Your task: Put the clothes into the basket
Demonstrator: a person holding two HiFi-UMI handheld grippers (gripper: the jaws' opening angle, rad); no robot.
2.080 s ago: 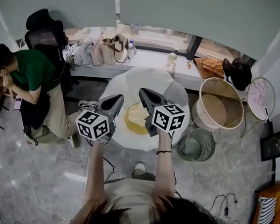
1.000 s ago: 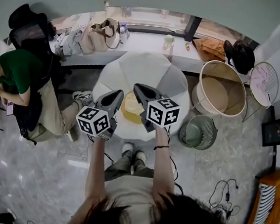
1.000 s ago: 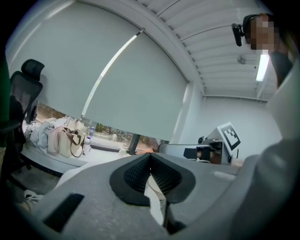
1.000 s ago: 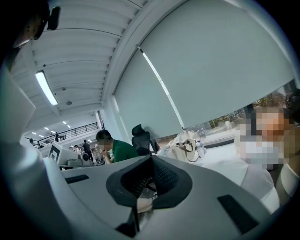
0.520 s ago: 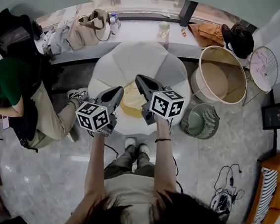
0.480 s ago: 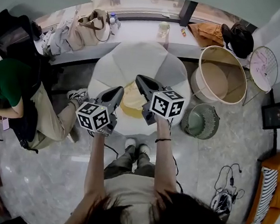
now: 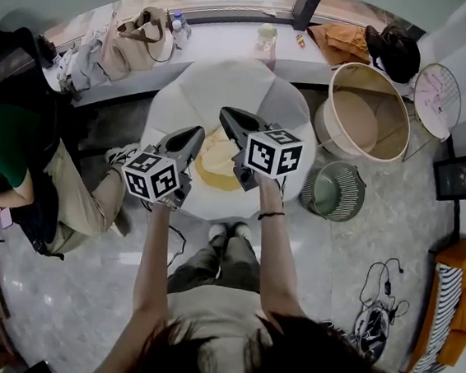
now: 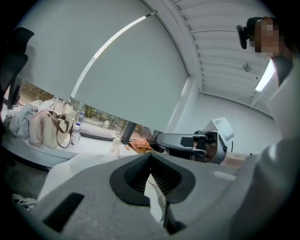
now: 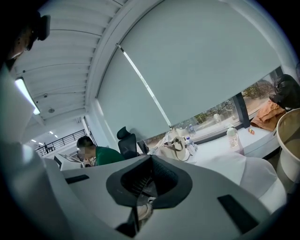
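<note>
The yellow clothes (image 7: 215, 159) are lying in a heap on the round white table (image 7: 227, 86), close to its near edge. They are sitting low between the left gripper (image 7: 194, 133) and the right gripper (image 7: 228, 116).

Both grippers are squeezed shut and are holding nothing.

The big basket (image 7: 390, 107) is standing on the floor, beside the table's right edge. No clothes are showing inside it, so I think the job is only starting. Grabbing and carrying are both left to do.

Only the head view is showing the clothes. Only the right gripper view is showing a sitting person in green (image 9: 96, 154).
</note>
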